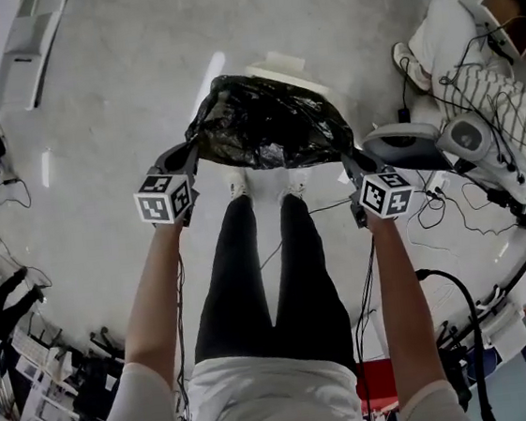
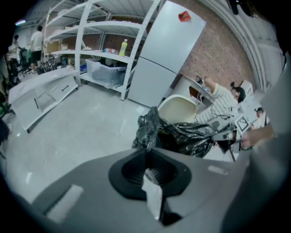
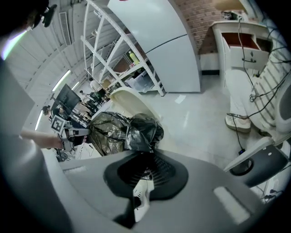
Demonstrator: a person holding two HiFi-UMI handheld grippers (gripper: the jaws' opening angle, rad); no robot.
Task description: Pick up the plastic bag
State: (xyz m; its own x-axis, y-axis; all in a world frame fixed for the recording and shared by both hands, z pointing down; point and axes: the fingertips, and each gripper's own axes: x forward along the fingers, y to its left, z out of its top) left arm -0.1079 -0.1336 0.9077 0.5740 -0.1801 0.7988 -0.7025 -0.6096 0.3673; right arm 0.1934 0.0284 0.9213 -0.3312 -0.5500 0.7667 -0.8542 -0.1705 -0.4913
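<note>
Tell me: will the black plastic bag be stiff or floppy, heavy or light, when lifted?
Probably floppy: the black plastic bag crinkles and bunches between the left gripper and right gripper. Likely light: two small pinches carry it. Its glossy film may slip.

A lab or workshop is shown. White shelving (image 2: 86, 45) stocked with a bin (image 2: 107, 70) is seen beside a fridge (image 2: 161, 59) and a brick wall (image 2: 223, 59). Cables (image 1: 430, 209) are strewn over the pale floor (image 1: 109, 100), and a monitor (image 3: 68, 97) is set on a crowded bench.
</note>
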